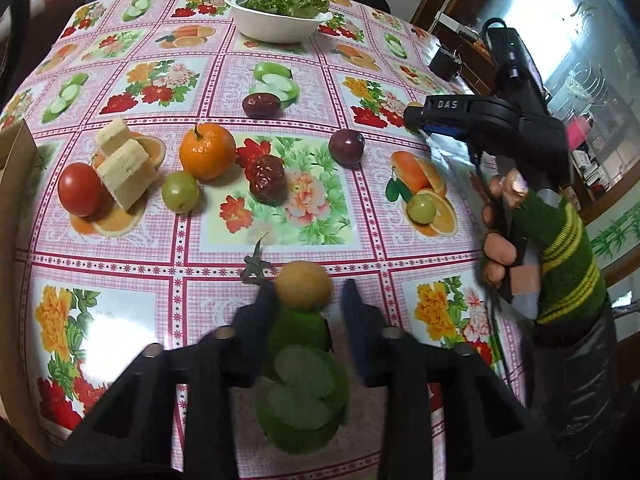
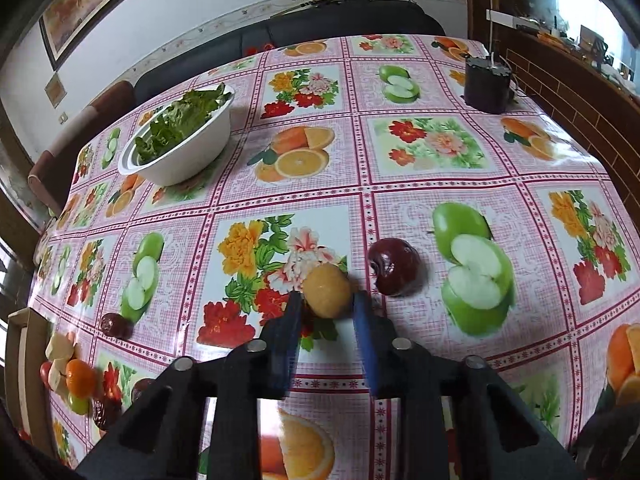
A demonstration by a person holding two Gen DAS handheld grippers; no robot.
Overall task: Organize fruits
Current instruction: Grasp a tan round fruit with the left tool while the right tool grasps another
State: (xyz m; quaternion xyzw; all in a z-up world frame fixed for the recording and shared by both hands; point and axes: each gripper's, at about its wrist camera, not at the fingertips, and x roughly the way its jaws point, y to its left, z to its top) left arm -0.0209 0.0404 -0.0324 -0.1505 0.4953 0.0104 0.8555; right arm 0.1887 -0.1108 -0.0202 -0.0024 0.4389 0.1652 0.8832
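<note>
Each hand-held gripper has a small yellow-brown fruit between its fingers. The left hand-held gripper (image 1: 306, 292) appears pinched on a round yellow fruit (image 1: 304, 286) near the bench's near edge, the left finger clearly touching, the right finger's contact harder to tell. The right hand-held gripper (image 2: 326, 300) straddles a second yellow fruit (image 2: 328, 290) on the cloth; its fingers sit just beside the skin and whether they press it cannot be told. A dark red fruit (image 2: 394, 266) lies just to its right.

The step in hand looks like picking up or placing these two small fruits. The next move likely calls for carrying them toward the group near the left edge, where an orange (image 1: 207, 152), a tomato (image 1: 80, 189), a green grape (image 1: 180, 191) and pale wedges (image 1: 124, 164) cluster.

The bench (image 1: 120, 264) wears a glossy pink cloth printed with fruit and flowers. A white bowl (image 1: 280, 24) of lettuce stands at the far edge, a dark sofa behind it, brick wall to the right
</note>
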